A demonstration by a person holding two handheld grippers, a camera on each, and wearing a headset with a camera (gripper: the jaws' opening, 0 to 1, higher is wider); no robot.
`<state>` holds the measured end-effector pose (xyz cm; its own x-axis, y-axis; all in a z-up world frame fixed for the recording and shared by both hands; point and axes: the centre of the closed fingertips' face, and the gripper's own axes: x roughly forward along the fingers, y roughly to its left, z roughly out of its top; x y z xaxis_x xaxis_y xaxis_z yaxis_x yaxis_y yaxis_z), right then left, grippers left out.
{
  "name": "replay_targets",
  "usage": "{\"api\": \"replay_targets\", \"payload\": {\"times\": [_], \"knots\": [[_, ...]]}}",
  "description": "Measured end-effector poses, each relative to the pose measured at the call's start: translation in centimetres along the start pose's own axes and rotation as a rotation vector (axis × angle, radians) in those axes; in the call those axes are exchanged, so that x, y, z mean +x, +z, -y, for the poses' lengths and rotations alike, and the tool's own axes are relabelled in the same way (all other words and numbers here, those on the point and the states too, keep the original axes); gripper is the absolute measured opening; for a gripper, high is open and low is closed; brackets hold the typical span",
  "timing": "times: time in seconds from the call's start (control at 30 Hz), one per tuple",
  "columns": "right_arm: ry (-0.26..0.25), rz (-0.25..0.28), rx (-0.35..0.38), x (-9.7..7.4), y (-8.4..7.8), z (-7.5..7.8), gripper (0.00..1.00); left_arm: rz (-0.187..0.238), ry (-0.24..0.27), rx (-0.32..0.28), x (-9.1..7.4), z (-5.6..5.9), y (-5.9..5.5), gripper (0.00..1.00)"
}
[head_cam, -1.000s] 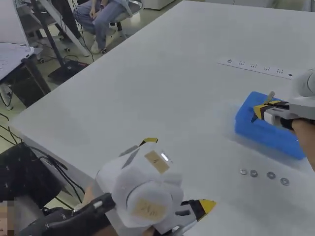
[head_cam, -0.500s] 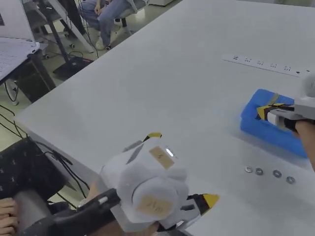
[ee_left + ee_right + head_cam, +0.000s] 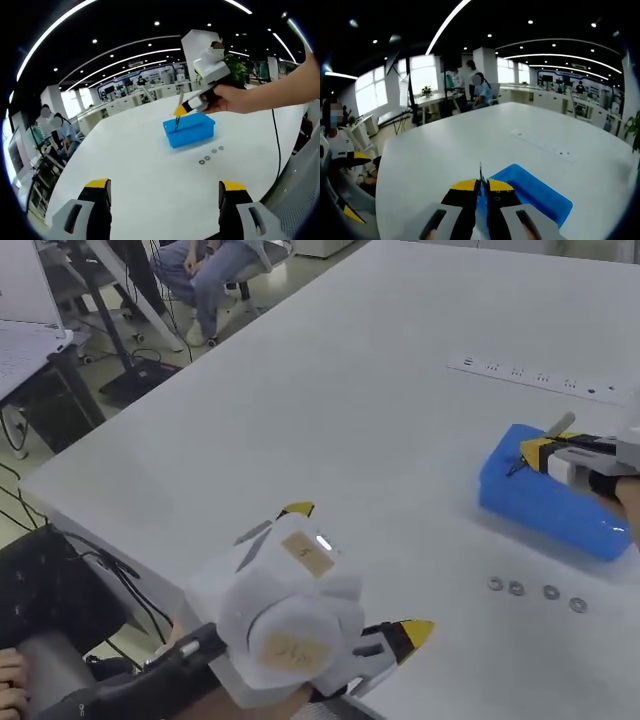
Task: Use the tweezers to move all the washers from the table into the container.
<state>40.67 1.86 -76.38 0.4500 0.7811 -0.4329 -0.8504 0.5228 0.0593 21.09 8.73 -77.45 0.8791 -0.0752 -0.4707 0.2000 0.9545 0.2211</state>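
Silvery ring washers point(image 3: 516, 589); blue rectangular container point(image 3: 540, 505)

We note left gripper point(image 3: 358, 568): white housing, tan labels behind yellow-tipped black jaws. Right gripper point(image 3: 530, 453): same yellow tips.

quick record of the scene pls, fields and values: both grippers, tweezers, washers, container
left gripper: open, holding nothing, by the table's near edge
right gripper: shut on the tweezers
tweezers: tips pointing down over the container
container: blue, on the table
washers: four in a row on the table, apart from the container, on its near side
washer in tweezers: cannot tell
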Motion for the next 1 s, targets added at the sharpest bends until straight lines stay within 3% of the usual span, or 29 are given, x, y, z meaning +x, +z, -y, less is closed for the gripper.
{"api": "replay_targets", "payload": {"times": [0.27,0.53,0.67,0.83,1.0], "knots": [[0.052,-0.041,-0.063,-2.1,-1.3,-2.7,0.03,0.012,0.006,-0.006,-0.1,-0.1,0.2,0.91],[0.098,-0.124,-0.091,-3.5,-5.0,-5.6,0.03,0.004,-0.003,0.000,0.0,0.1,0.1,0.91],[0.111,-0.152,-0.079,-3.6,-6.9,-6.3,0.03,0.003,-0.003,0.011,0.0,0.2,0.0,0.94],[0.107,-0.166,-0.084,-3.8,-7.4,-6.5,0.03,-0.005,-0.010,0.018,0.1,0.3,-0.1,0.95],[0.110,-0.177,-0.036,-3.7,-7.6,-6.6,0.03,-0.007,-0.013,0.017,0.2,0.4,-0.2,0.95]]}}
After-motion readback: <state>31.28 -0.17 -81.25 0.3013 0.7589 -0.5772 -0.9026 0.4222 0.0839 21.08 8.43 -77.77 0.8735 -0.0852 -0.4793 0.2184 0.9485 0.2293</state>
